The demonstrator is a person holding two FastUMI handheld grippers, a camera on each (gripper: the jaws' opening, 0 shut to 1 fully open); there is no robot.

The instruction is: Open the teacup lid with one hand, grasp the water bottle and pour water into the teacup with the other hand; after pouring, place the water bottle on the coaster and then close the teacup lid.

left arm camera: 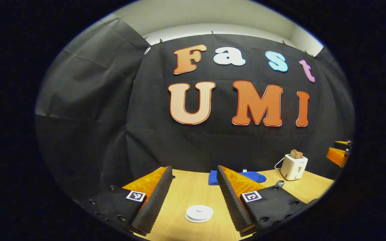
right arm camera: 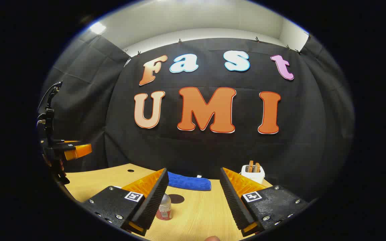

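Observation:
In the left gripper view, the white teacup (left arm camera: 198, 213), with its round lid on, stands on the wooden table low between the fingers of my left gripper (left arm camera: 194, 169). That gripper hangs above it, open and holding nothing. In the right gripper view, the small water bottle (right arm camera: 164, 207) with a red label stands upright close to one finger of my right gripper (right arm camera: 194, 170), which is open and empty. The dark round coaster (right arm camera: 176, 198) lies just behind the bottle. The bottle's top (left arm camera: 280, 183) also peeks out past a finger in the left gripper view.
A folded blue cloth (right arm camera: 189, 181) lies at the back of the table (right arm camera: 199, 211). A white toaster (left arm camera: 294, 166) with bread slices stands at the back right. The left gripper (right arm camera: 74, 150) hangs at the far left of the right gripper view.

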